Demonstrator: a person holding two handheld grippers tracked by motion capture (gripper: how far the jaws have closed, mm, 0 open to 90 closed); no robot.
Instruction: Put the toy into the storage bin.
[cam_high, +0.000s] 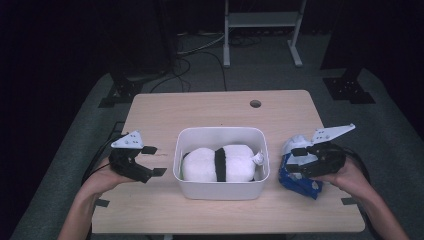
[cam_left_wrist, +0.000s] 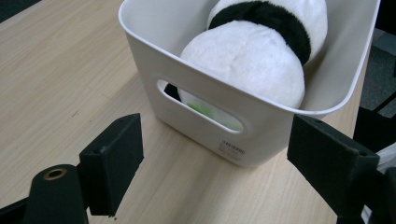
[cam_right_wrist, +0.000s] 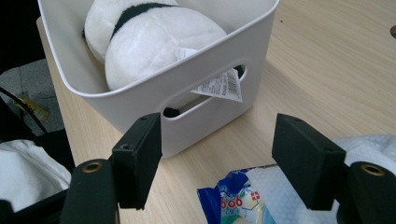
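A white plastic bin (cam_high: 220, 189) stands mid-table and holds a white plush toy with a black band (cam_high: 220, 164). The toy's paper tag (cam_right_wrist: 219, 85) hangs out through the bin's handle slot. My left gripper (cam_high: 154, 161) rests on the table left of the bin (cam_left_wrist: 233, 135), jaws wide open and empty, pointing at its handle slot. My right gripper (cam_high: 295, 161) hovers right of the bin (cam_right_wrist: 154, 98), open, just above a blue and white packet (cam_high: 299, 182). The packet's (cam_right_wrist: 243, 200) end lies below and between the right jaws, with no pad touching it.
The table is light wood with a round cable hole (cam_high: 255, 104) at the back. Something white and soft (cam_right_wrist: 369, 144) lies under the right gripper beside the packet. Grey carpet, cables and a white frame's legs (cam_high: 260, 30) lie beyond the table.
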